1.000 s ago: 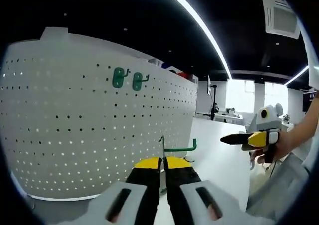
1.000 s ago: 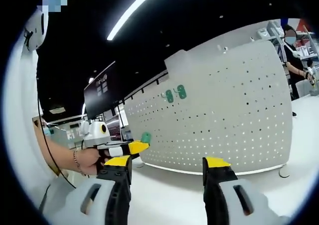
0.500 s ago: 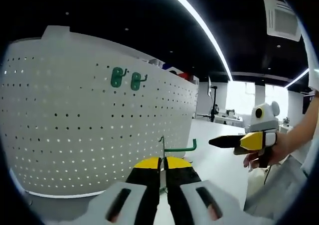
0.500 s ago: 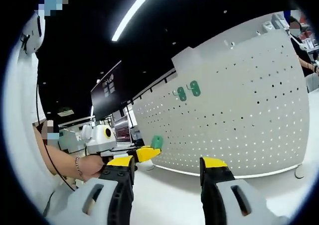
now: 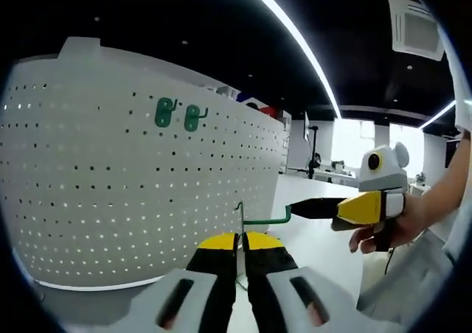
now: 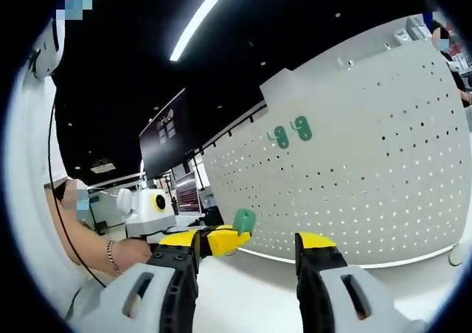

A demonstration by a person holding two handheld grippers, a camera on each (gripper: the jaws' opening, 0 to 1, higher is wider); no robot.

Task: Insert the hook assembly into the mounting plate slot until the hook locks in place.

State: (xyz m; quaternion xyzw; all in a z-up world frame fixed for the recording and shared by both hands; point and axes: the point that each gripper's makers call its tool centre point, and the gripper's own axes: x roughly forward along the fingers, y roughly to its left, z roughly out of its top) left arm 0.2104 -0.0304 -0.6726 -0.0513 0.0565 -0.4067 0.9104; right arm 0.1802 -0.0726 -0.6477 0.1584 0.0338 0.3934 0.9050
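Our left gripper [image 5: 242,242] is clenched on the green hook [image 5: 259,219] before the white pegboard [image 5: 110,178]. The right gripper view adds the hook's flat plate; our right gripper [image 6: 247,248] is released.

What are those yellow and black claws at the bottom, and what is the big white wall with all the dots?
A person holds a grabbing tool in each hand, and each tool carries a camera that looks out along its own two claws. In the left gripper view, the left gripper is squeezed shut on a green hook. The other tool reaching in from the side, held by a hand, is the right gripper. In the right gripper view, its own claws stand apart, holding nothing. The dotted wall is a white pegboard standing on a white table; the dots are holes. Two green hooks already hang on it.
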